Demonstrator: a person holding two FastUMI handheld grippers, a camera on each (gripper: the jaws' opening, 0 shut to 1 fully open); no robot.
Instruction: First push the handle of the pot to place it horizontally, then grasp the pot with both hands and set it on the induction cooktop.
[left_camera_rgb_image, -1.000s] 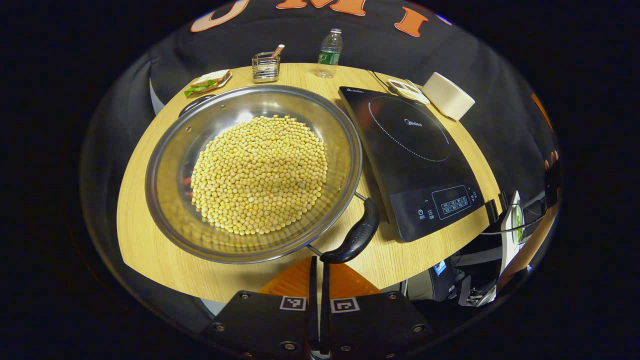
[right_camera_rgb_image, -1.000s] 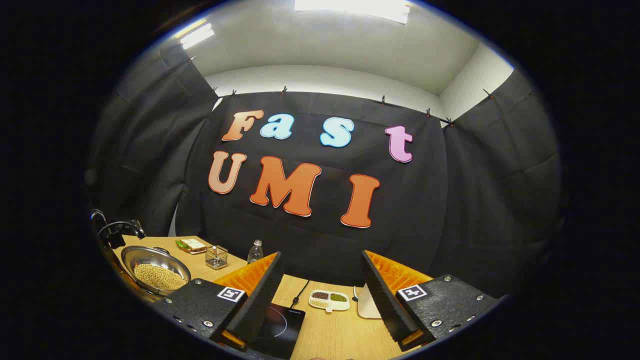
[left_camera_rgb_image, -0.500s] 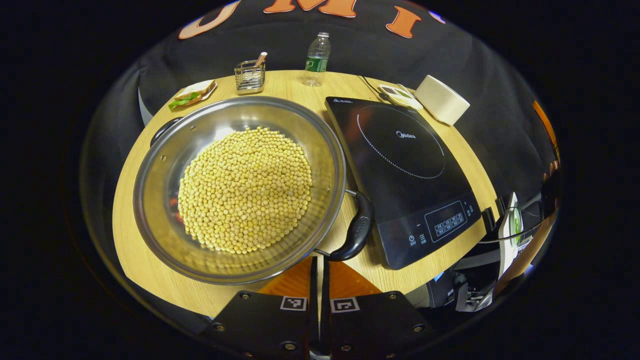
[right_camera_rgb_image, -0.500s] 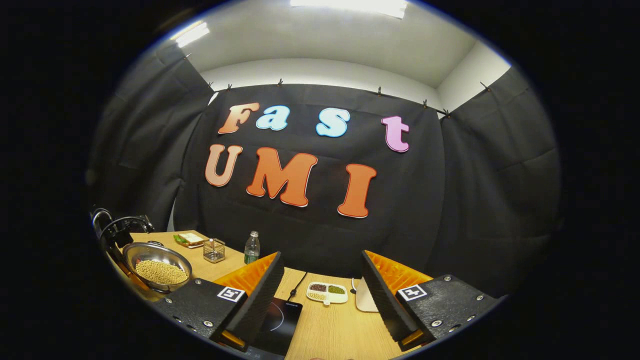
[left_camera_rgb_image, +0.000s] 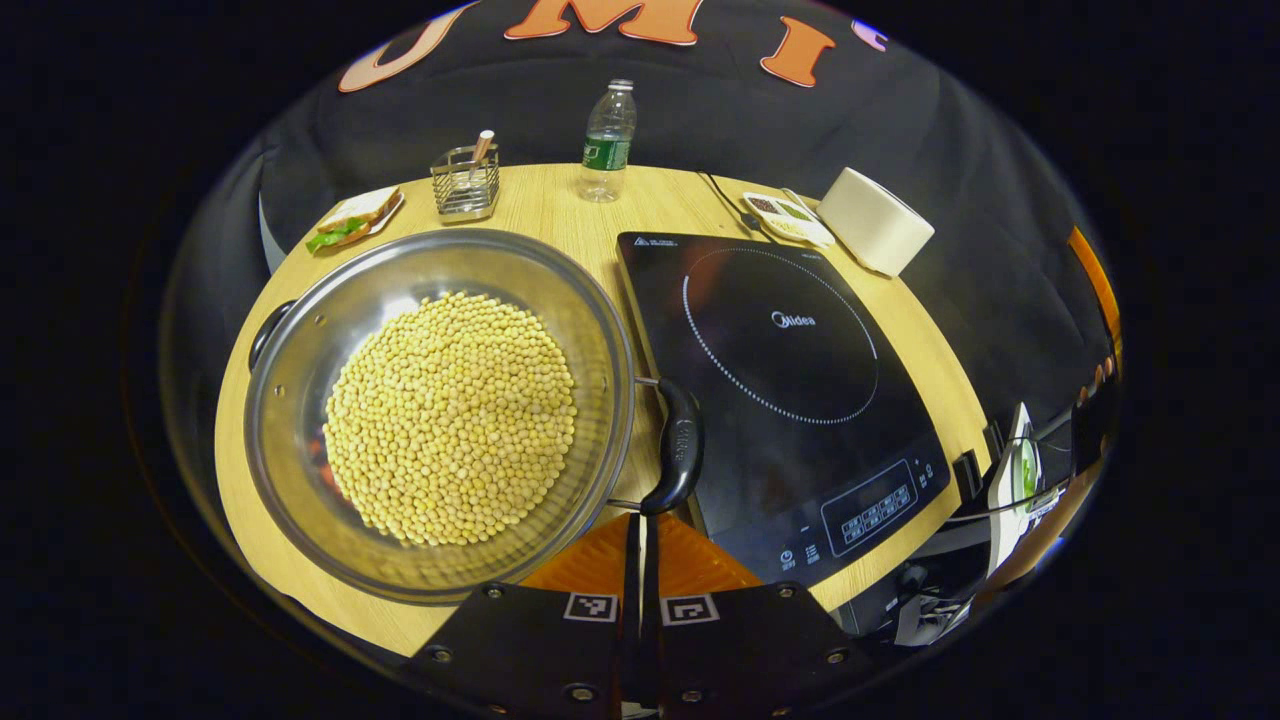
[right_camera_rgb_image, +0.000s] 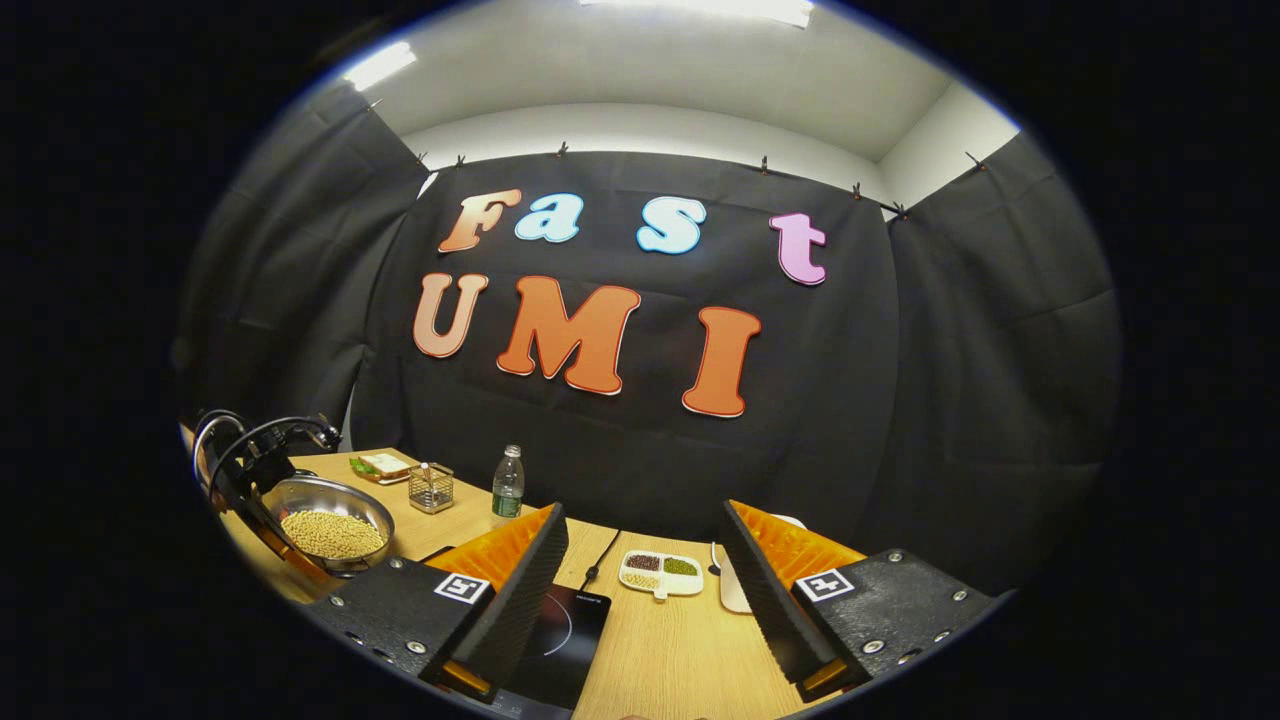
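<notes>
Black cloth walls hang under a white ceiling round the wooden table (left_camera_rgb_image: 560, 215); on it the induction cooktop (left_camera_rgb_image: 790, 380) lies just right of the bean-filled pot (left_camera_rgb_image: 440, 410); the left gripper (left_camera_rgb_image: 638, 535), clenched empty, meets the pot's handle (left_camera_rgb_image: 680, 445); the right gripper (right_camera_rgb_image: 645, 580) hovers released.

Black cloth wall (right_camera_rgb_image: 620, 450) hangs ahead of the fingers, beyond the wooden tabletop (right_camera_rgb_image: 660, 650). Above it, a white ceiling (right_camera_rgb_image: 640, 90) carries bright light panels (right_camera_rgb_image: 700, 8).
</notes>
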